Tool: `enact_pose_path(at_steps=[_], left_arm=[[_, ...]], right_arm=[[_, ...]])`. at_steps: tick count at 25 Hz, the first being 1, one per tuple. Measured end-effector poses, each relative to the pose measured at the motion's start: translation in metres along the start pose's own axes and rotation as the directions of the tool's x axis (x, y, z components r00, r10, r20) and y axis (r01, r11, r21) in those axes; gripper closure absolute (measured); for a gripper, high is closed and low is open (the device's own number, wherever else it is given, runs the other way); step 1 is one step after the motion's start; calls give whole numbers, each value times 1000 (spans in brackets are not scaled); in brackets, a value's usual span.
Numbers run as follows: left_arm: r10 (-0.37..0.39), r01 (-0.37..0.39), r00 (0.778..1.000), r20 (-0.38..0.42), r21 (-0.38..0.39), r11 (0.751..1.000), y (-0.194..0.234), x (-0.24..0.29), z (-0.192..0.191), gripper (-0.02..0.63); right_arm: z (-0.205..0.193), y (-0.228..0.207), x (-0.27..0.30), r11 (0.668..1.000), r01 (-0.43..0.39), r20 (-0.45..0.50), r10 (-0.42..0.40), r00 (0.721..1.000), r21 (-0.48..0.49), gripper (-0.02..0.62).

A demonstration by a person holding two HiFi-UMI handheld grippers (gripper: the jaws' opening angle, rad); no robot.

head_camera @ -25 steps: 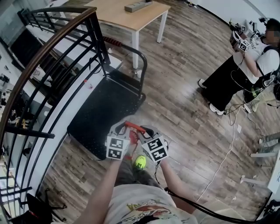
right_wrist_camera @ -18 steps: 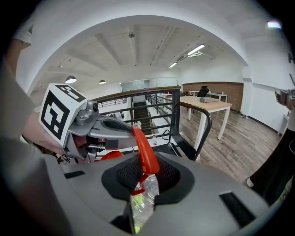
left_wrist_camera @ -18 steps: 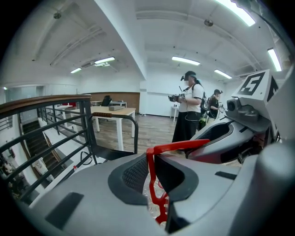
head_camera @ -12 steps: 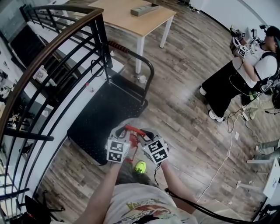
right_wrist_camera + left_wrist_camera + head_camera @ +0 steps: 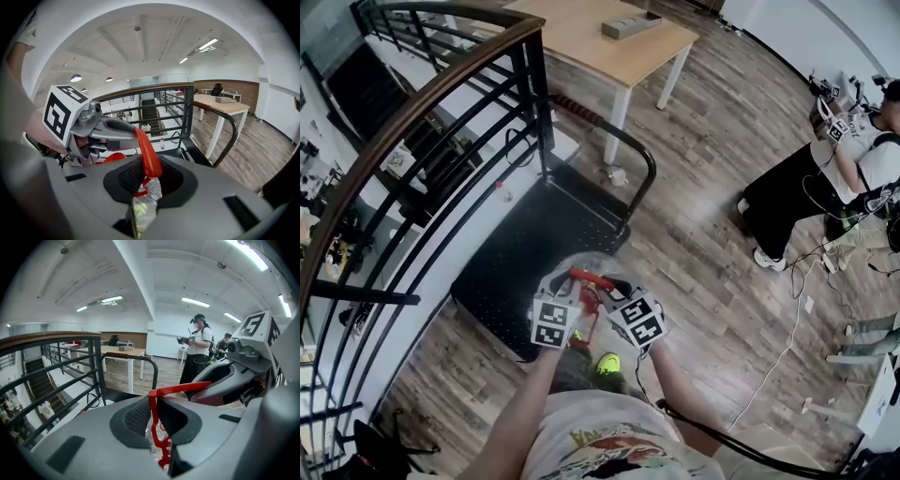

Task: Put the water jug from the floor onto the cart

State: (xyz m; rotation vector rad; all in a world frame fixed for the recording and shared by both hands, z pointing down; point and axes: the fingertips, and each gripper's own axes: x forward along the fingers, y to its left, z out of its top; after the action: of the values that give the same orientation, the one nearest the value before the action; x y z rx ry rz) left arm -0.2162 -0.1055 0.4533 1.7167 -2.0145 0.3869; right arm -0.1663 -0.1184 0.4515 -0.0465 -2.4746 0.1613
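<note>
A wood-plank floor [image 5: 703, 216] fills the head view, with a black stair railing [image 5: 441, 84] curving down the left side and a pale wooden surface [image 5: 581, 37] on white legs at the top. Another person [image 5: 825, 187] stands at the far right. A flat black cart [image 5: 525, 253] lies beside the railing, its hooped push handle [image 5: 642, 173] at the far end. Against the head view of a second ago, the cart and its handle sit further right and look a little nearer, so the person seems to be walking the load up to it. The left gripper [image 5: 567, 291] and right gripper [image 5: 614, 292] meet at the cart's near long edge, just as close together as before. Each gripper view shows its fingers clamped on the red carry handle [image 5: 591, 277], one from each side. The clear water jug [image 5: 143, 201] hangs below them, off the floor. Its body is mostly hidden, so it probably hangs at the deck's edge, not yet set down.
</note>
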Motion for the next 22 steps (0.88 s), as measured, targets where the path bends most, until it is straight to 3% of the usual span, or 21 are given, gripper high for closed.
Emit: enact_pose_path(at_steps=[13, 22], left_arm=[[96, -96, 995, 8, -38, 995, 117, -1, 9, 569], [178, -183, 983, -50, -108, 977, 158, 18, -10, 568]], right_arm=[[66, 13, 96, 997, -63, 12, 64, 998, -46, 526], [71, 5, 145, 983, -169, -30, 167, 986, -73, 526]])
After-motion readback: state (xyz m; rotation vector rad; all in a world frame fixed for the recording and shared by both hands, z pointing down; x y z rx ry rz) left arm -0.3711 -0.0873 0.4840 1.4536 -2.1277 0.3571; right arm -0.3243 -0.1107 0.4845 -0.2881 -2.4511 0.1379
